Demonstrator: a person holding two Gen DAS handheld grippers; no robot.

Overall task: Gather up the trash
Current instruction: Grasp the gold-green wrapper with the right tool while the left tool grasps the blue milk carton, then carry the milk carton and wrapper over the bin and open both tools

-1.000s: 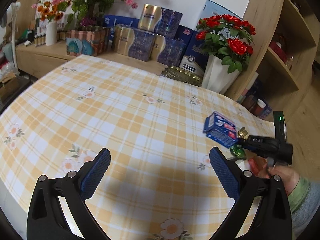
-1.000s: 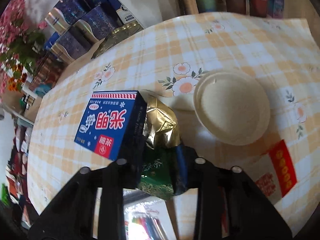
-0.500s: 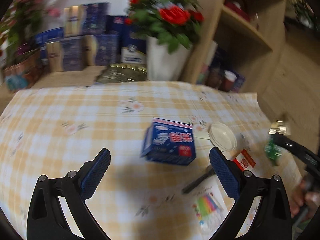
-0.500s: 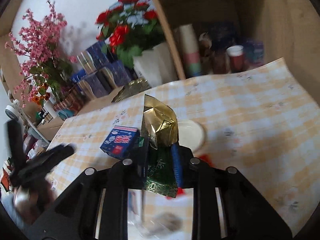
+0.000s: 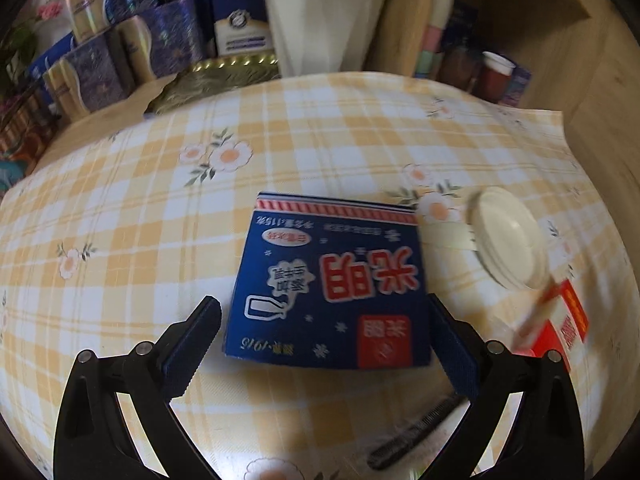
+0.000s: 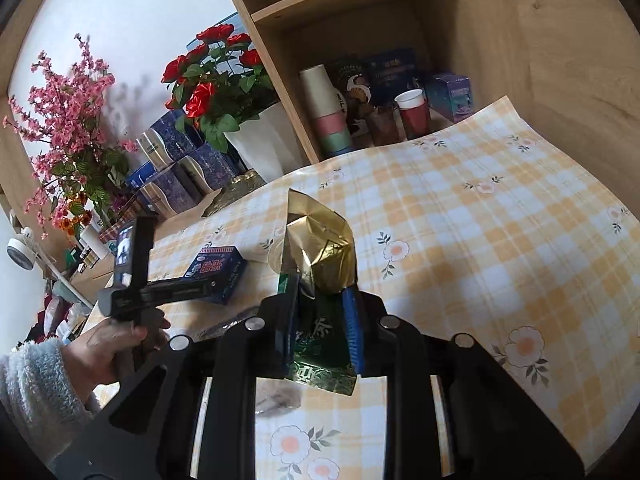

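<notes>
Right gripper [image 6: 320, 328] clamps a green-gold foil packet [image 6: 320, 264]; left gripper [image 5: 324, 344], jaws apart, straddles the blue carton [image 5: 332, 280] at frame centre, ungrasped. Lid [image 5: 508, 236] and red packet [image 5: 560, 332] remain right.

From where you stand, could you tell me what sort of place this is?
Most likely a room in someone's home: a table under a yellow checked floral tablecloth, a white pot of red artificial roses, and a wooden shelf unit holding stacked paper cups and boxes.
</notes>
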